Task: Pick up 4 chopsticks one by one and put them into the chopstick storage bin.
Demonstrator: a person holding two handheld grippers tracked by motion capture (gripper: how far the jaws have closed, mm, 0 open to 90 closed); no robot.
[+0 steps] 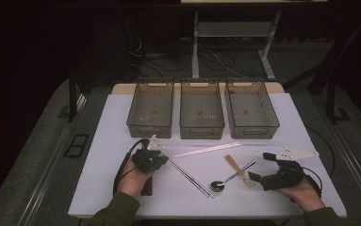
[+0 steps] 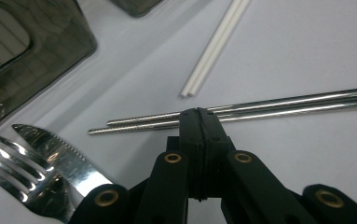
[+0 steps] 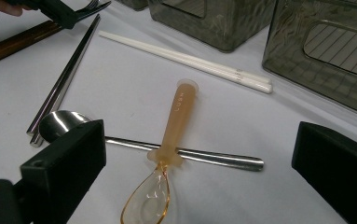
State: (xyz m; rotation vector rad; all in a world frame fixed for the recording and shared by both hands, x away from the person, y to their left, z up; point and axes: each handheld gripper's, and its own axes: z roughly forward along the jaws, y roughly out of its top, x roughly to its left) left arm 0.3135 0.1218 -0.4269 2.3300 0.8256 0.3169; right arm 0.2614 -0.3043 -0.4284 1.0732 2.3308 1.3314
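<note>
On the white table top (image 1: 121,188), the left gripper (image 1: 161,159) sits low at the left, its 2 black jaws pressed flat together with nothing between them. In the left gripper view its closed tips (image 2: 198,114) stand right at the pair of long polished steel chopsticks (image 2: 269,105), which run crosswise just past them; whether the tips touch the metal cannot be told. To the lower left of those jaws lie a steel fork (image 2: 8,163) and a serrated steel knife (image 2: 59,156), side by side. Farther ahead of the tips, a pair of slim white plastic chopsticks (image 2: 213,46) angles away toward the corner of a smoky translucent plastic bin (image 2: 36,60).

In the high view, 3 such bins stand in a row beyond both tools, left bin (image 1: 151,109), middle bin (image 1: 201,109) and right bin (image 1: 251,108).

Between the 2 tools lies a steel spoon with a round bowl (image 1: 230,178). A small amber plastic spoon with a clear bowl (image 3: 169,140) lies across its handle, directly ahead of the right gripper.

The right gripper (image 1: 259,167) rests at the right with its jaws spread wide; the amber spoon lies in the gap in front of them, untouched by either jaw.
</note>
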